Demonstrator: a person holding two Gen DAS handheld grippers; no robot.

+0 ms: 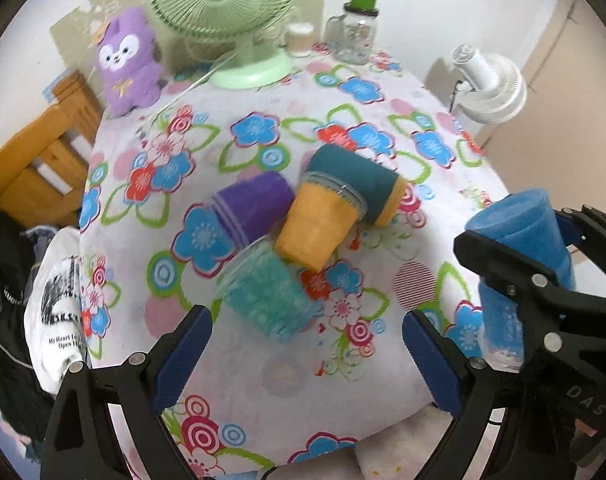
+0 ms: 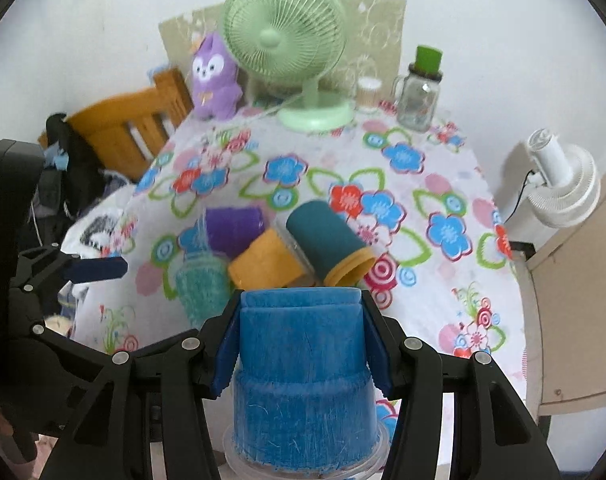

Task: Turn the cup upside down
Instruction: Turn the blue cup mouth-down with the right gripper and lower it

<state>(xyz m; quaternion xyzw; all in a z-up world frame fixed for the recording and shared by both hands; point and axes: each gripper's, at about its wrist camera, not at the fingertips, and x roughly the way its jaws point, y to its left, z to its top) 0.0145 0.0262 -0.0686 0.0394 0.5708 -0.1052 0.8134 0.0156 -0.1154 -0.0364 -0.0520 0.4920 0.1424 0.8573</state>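
blue cup clamped mouth-down in the right gripper

the right gripper [image 2: 301, 344] is closed on the blue fuzzy-sleeved clear plastic cup [image 2: 303, 380], its blue-padded fingers [image 2: 227, 354] pressed against the cup's two sides. the cup sits inverted in the grasp, clear rim at the bottom of the right wrist view and closed base pointing away toward the table. from the left wrist view the same cup [image 1: 519, 248] shows at the right edge, held beside the near right corner of the table; whether its rim touches anything cannot be told.

the left gripper [image 1: 307, 354] hangs spread wide with nothing between its jaws, over the near part of the floral tablecloth [image 1: 383, 364].

just beyond it lies a heap of cups on their sides, touching one another: a teal-green fuzzy cup in clear plastic [image 1: 263, 296] nearest, an orange fuzzy cup [image 1: 319, 224] in the middle, a purple fuzzy cup [image 1: 255, 204] to its left, and a dark teal sleeved cup with an orange rim [image 1: 355, 180] behind.

at the far edge of the table stand a purple plush toy [image 1: 127, 60], a pale green desk fan [image 1: 227, 8], a small clear jar [image 1: 301, 40] and a glass mug jar with a green lid [image 1: 355, 32]. a wooden chair [image 1: 35, 164] is off the left side, a white fan [image 1: 491, 88] off the right.
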